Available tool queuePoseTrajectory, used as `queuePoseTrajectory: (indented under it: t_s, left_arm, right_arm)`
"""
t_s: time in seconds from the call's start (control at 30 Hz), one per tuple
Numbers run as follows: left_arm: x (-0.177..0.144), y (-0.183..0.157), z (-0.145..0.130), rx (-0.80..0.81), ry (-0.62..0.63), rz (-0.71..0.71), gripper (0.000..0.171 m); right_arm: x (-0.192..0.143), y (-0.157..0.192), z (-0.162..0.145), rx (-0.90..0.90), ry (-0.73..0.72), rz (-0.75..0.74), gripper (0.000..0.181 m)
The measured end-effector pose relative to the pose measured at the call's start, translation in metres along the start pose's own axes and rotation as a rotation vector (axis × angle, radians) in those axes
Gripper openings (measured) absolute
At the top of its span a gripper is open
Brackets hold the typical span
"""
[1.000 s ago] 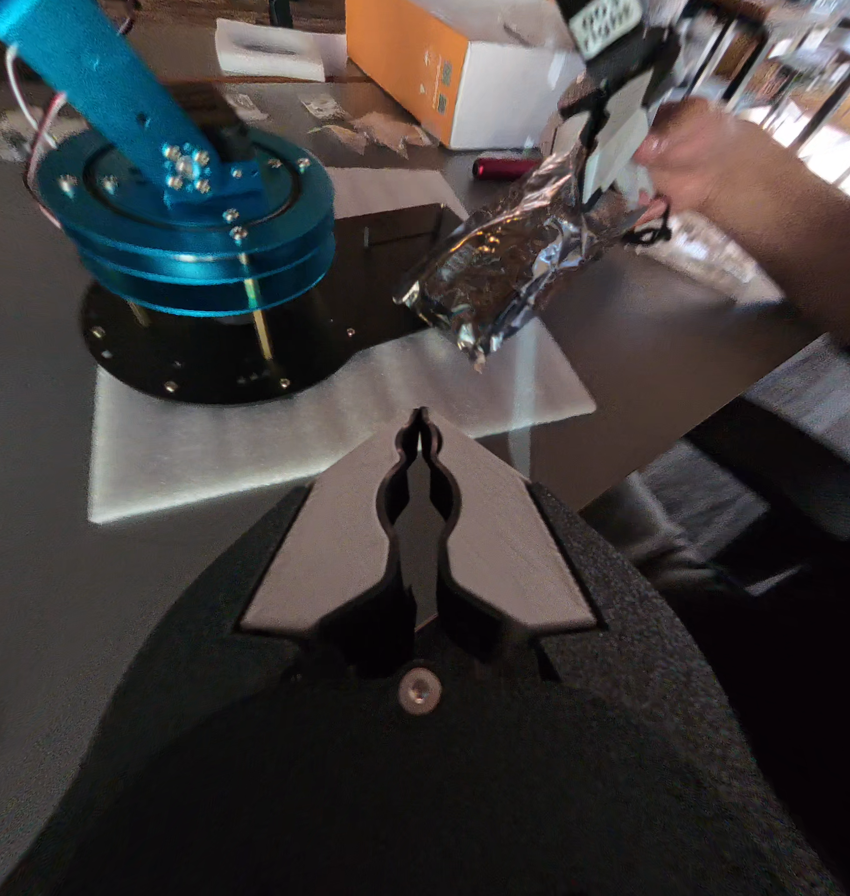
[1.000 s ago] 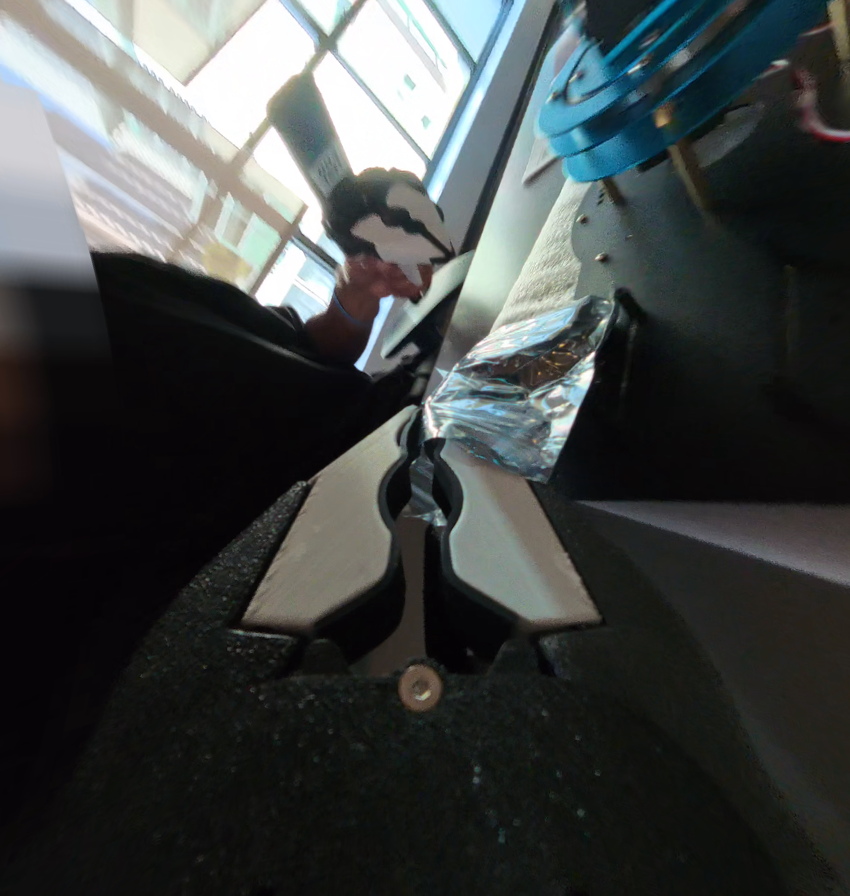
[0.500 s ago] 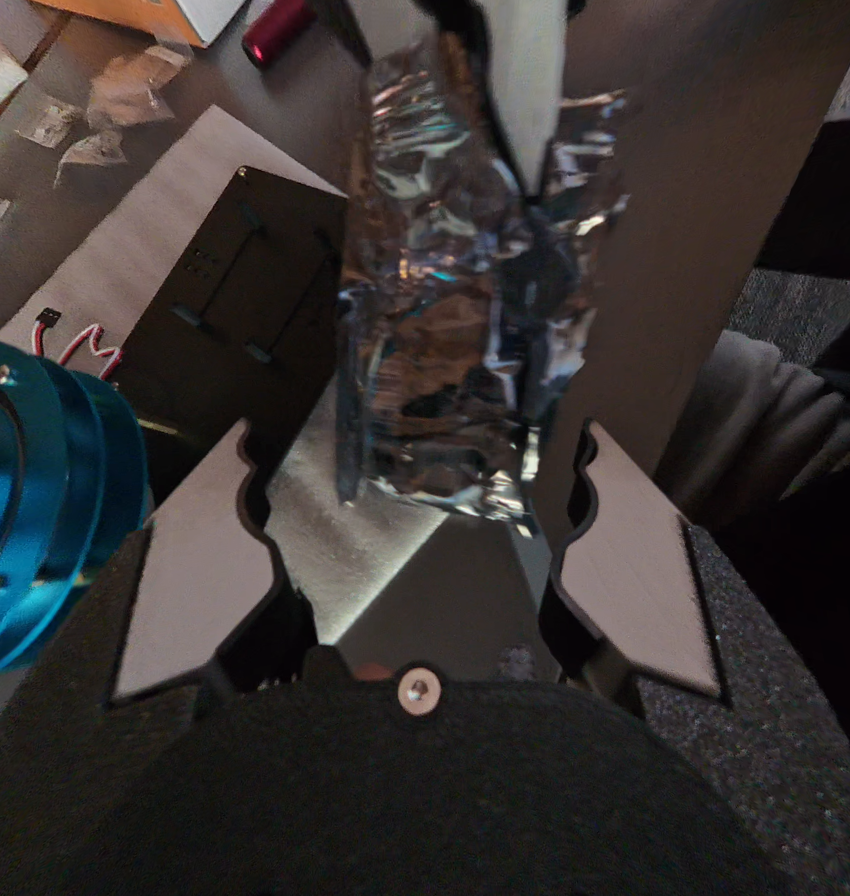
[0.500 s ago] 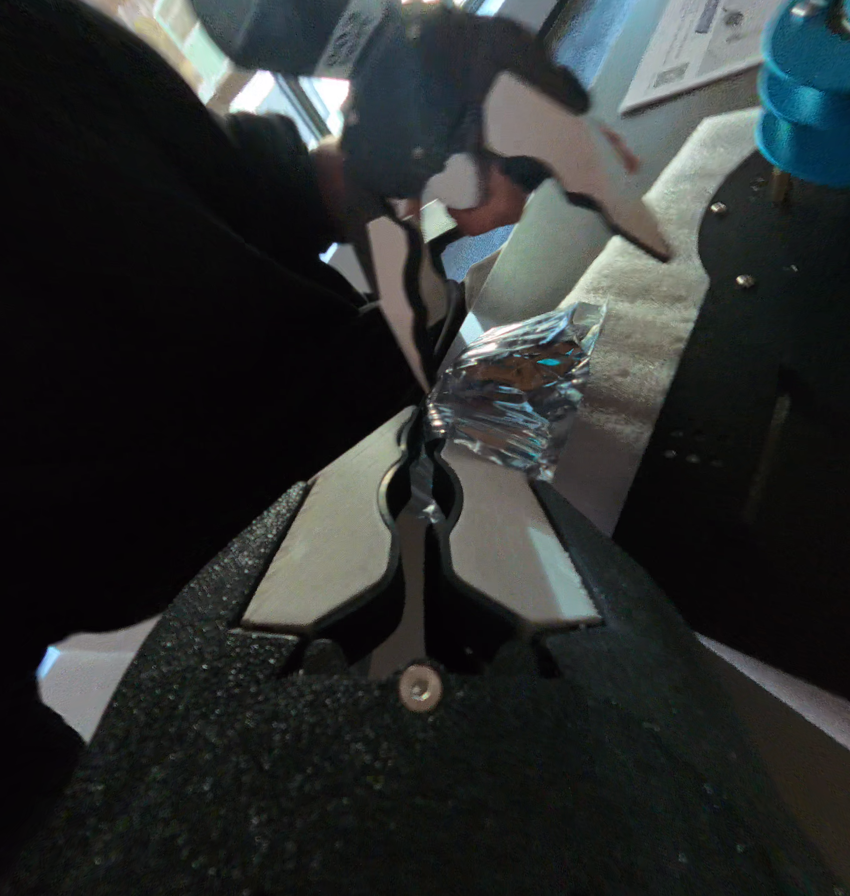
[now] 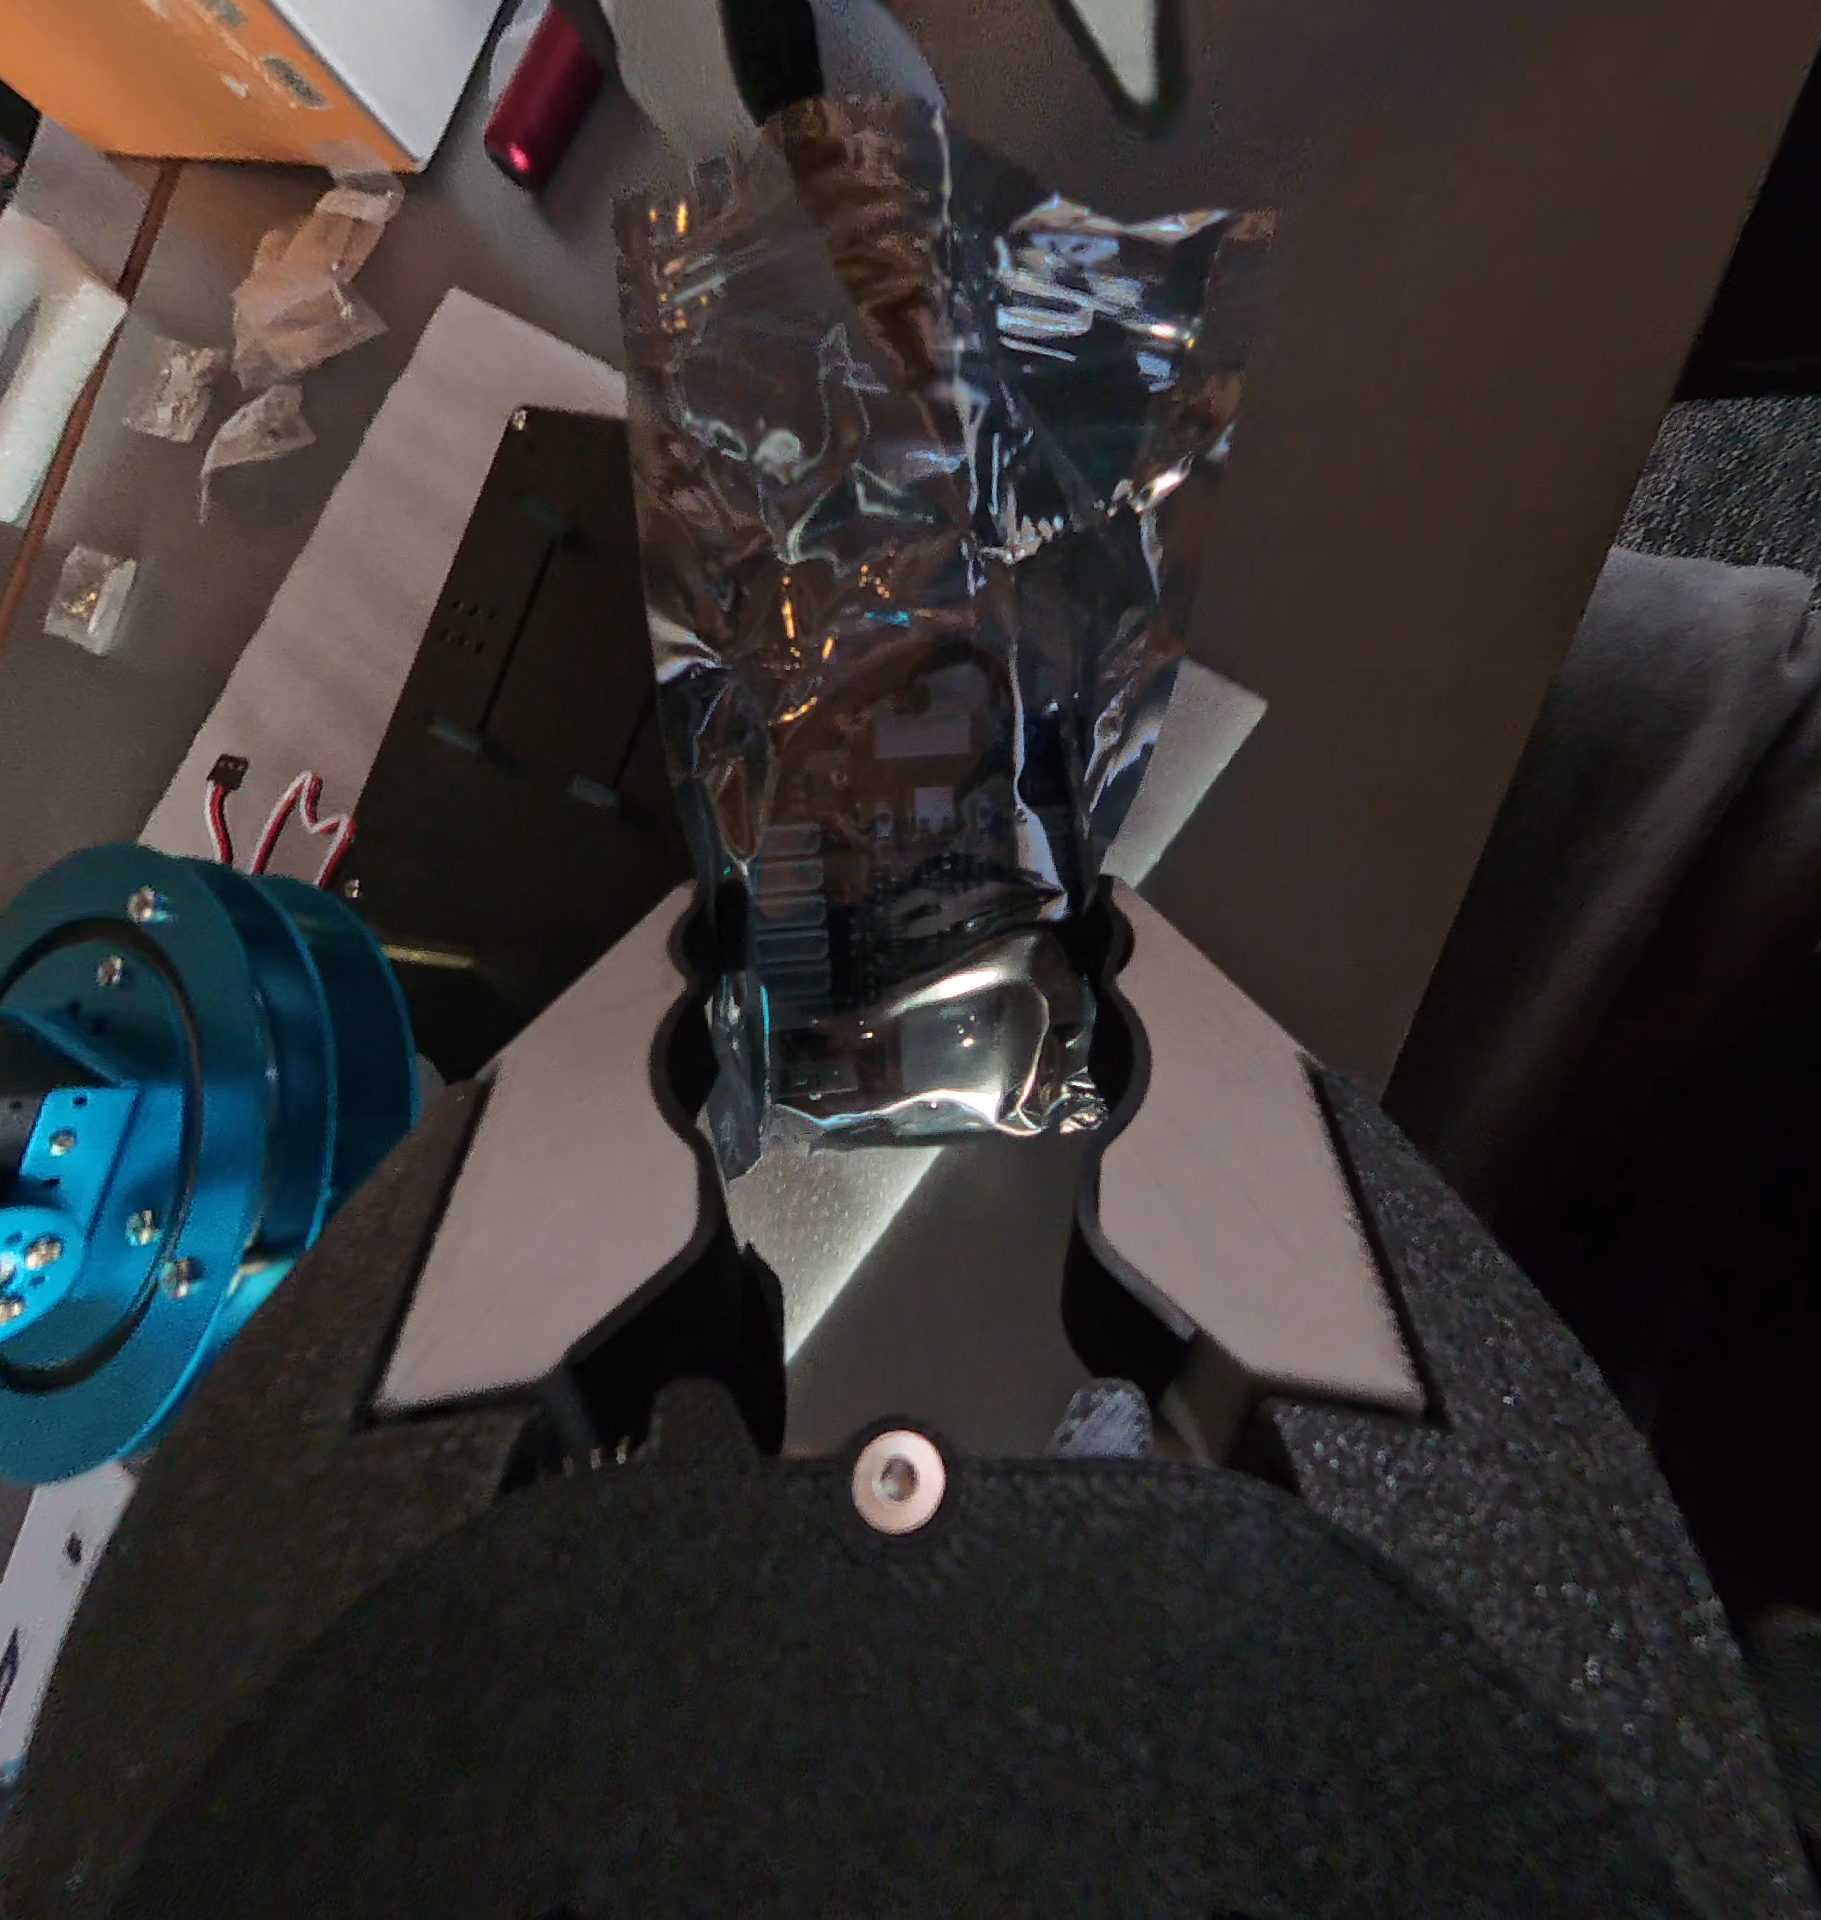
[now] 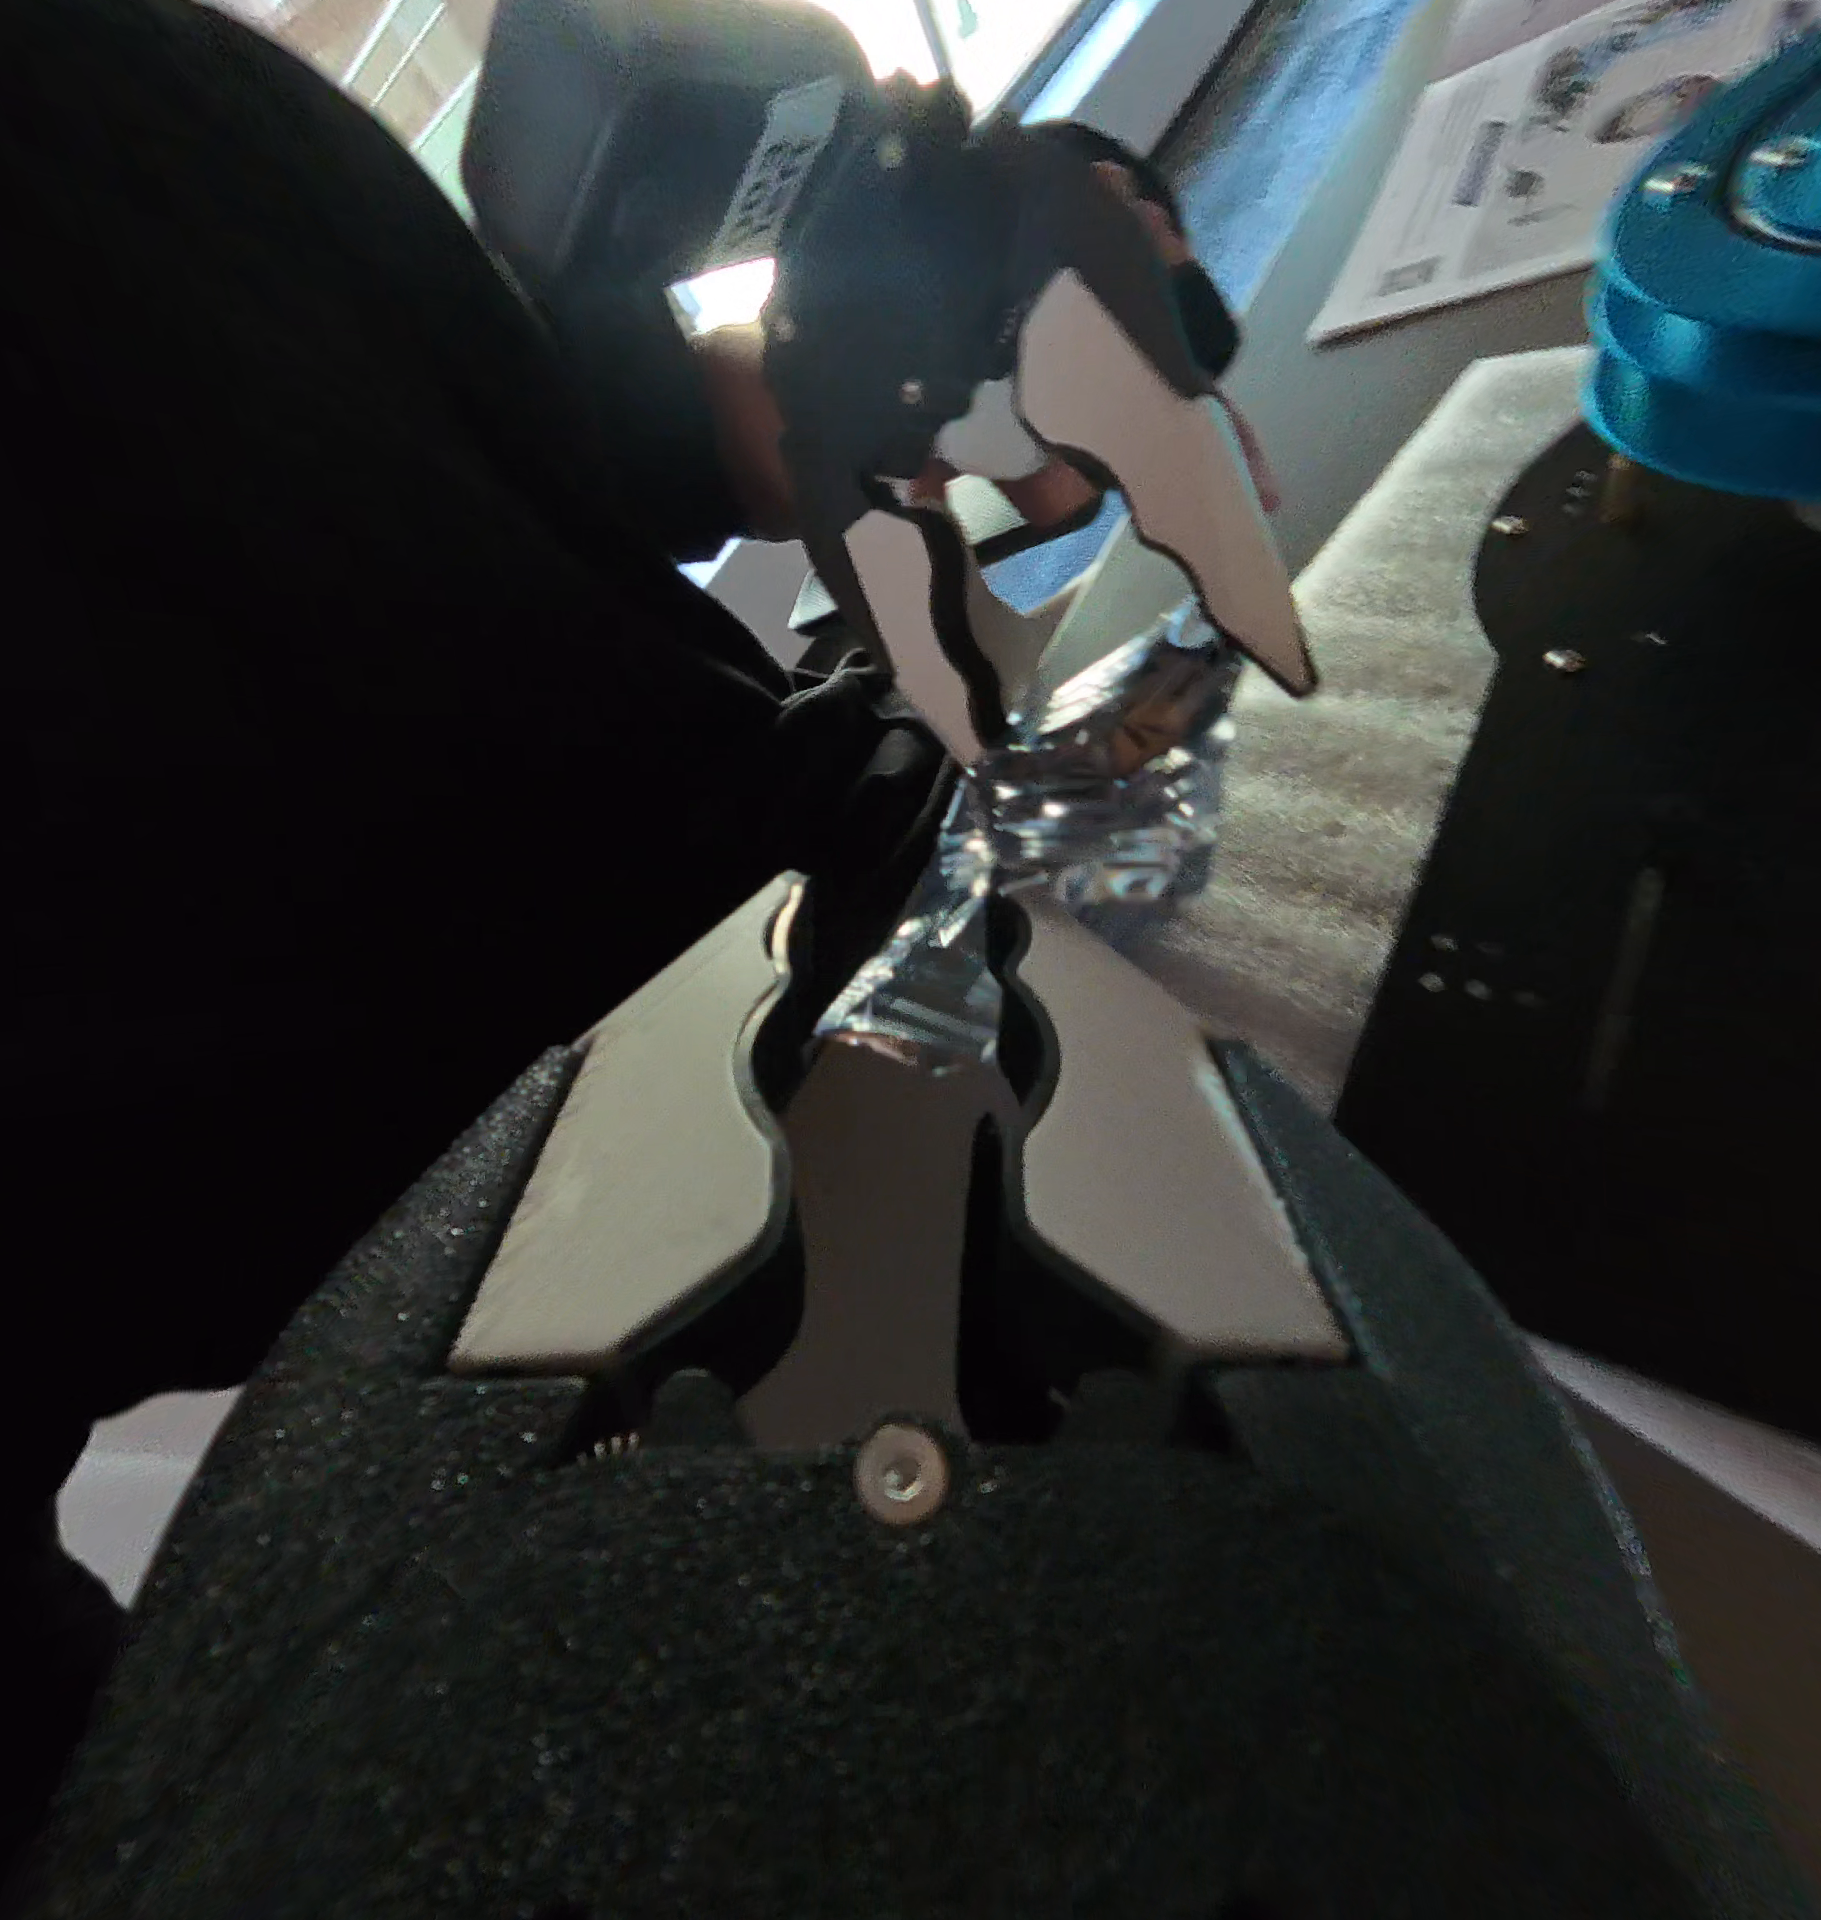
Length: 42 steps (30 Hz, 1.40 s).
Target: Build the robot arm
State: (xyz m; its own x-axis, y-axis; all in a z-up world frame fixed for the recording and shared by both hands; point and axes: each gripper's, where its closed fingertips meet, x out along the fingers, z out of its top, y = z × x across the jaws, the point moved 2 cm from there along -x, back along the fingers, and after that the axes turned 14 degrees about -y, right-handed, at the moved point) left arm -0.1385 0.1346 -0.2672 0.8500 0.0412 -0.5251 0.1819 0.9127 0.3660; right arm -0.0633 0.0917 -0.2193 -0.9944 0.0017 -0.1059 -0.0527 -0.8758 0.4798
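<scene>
Silver antistatic bag (image 5: 916,623) hangs crumpled in mid-air over the tabletop (image 5: 1405,416), a circuit board showing faintly through the film.

Left wrist view: left tongs (image 5: 898,914) are part spread, one finger on each side of the bag's lower end. The sides of the bag meet the inner faces of both fingers (contact looks real, how hard it is squeezed I cannot tell). Bag's top edge runs up to the right tongs (image 5: 947,156), whose black and white fingers enter from the top edge of the view. Under the bag: white foam sheet (image 5: 449,416) carrying a black plate (image 5: 553,665). Blue metal turntable assembly (image 5: 158,1143) at left, red and white wires (image 5: 282,821) just beside it. Farther back: orange and white box (image 5: 262,73), dark red cylinder (image 5: 542,94), small clear packets (image 5: 262,301), white foam block (image 5: 23,364).

Right wrist view: right tongs (image 6: 898,894) are slightly spread, bag (image 6: 1082,810) lying in the gap, its near corner between the fingers; the right finger touches the film, the left one stands clear. Left tongs (image 6: 1134,717) come in from above, fingers apart, astride the far end of the bag. Foam sheet (image 6: 1353,727), black plate (image 6: 1664,831) and turntable (image 6: 1737,312) sit at right, printed paper sheet (image 6: 1508,177) behind. A dark sleeve fills the left side.
</scene>
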Motion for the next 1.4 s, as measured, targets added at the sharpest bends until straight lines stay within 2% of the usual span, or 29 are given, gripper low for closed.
queuePoseTrajectory:
  t_s: [0.07,0.17,0.27,0.37,0.43,0.5,0.7,0.77,0.87,0.93,1.03,1.13,1.27,1.33,1.4]
  left_arm:
    - [-0.004,0.003,-0.005,-0.007,0.006,0.029,0.072]
    - [-0.01,0.008,-0.002,-0.04,-0.034,0.082,0.071]
    - [-0.012,0.011,-0.001,-0.026,-0.051,0.148,0.071]
    - [-0.015,0.012,0.0,-0.042,-0.101,0.194,0.07]
    - [-0.014,0.009,0.0,-0.028,-0.108,0.209,0.07]
    - [-0.013,0.008,-0.003,-0.004,-0.087,0.231,0.07]
    - [-0.008,0.003,-0.014,-0.058,-0.012,0.203,0.07]
    - [-0.006,0.002,-0.014,-0.086,-0.024,0.189,0.07]
    - [-0.006,-0.002,-0.009,-0.117,-0.051,0.158,0.07]
    - [-0.006,-0.005,-0.003,-0.106,-0.078,0.141,0.07]
    - [-0.005,-0.008,0.01,-0.05,-0.113,0.136,0.07]
    - [0.0,-0.007,0.017,0.037,-0.098,0.177,0.068]
    - [0.0,-0.001,0.015,0.057,-0.101,0.228,0.068]
    - [-0.004,0.001,0.019,0.069,-0.131,0.259,0.068]
    - [-0.006,0.0,0.024,0.095,-0.159,0.273,0.068]
  right_arm:
    - [-0.013,-0.006,0.006,0.043,-0.054,-0.031,0.035]
    - [-0.025,-0.007,0.021,0.185,-0.208,0.031,0.043]
    - [-0.018,-0.025,0.021,0.252,-0.242,-0.027,0.016]
    - [-0.013,-0.027,0.026,0.316,-0.301,-0.013,0.011]
    - [-0.01,-0.03,0.022,0.271,-0.268,-0.061,0.0]
    - [-0.009,-0.033,0.02,0.203,-0.223,-0.117,0.0]
    - [-0.003,-0.036,0.004,-0.305,0.016,-0.332,0.007]
    - [-0.002,-0.025,0.009,-0.441,0.012,-0.337,0.005]
    - [-0.002,-0.009,0.01,-0.508,0.013,-0.273,0.0]
    - [-0.004,-0.012,0.007,-0.486,0.033,-0.271,0.0]
    - [0.007,-0.01,-0.01,-0.36,0.077,-0.191,0.0]
    - [0.01,-0.039,-0.016,-0.37,0.131,-0.35,0.0]
    - [0.01,-0.046,-0.006,-0.258,0.015,-0.378,0.0]
    - [0.011,-0.032,0.01,-0.142,-0.133,-0.267,0.0]
    - [0.013,-0.022,0.013,-0.032,-0.179,-0.162,0.0]
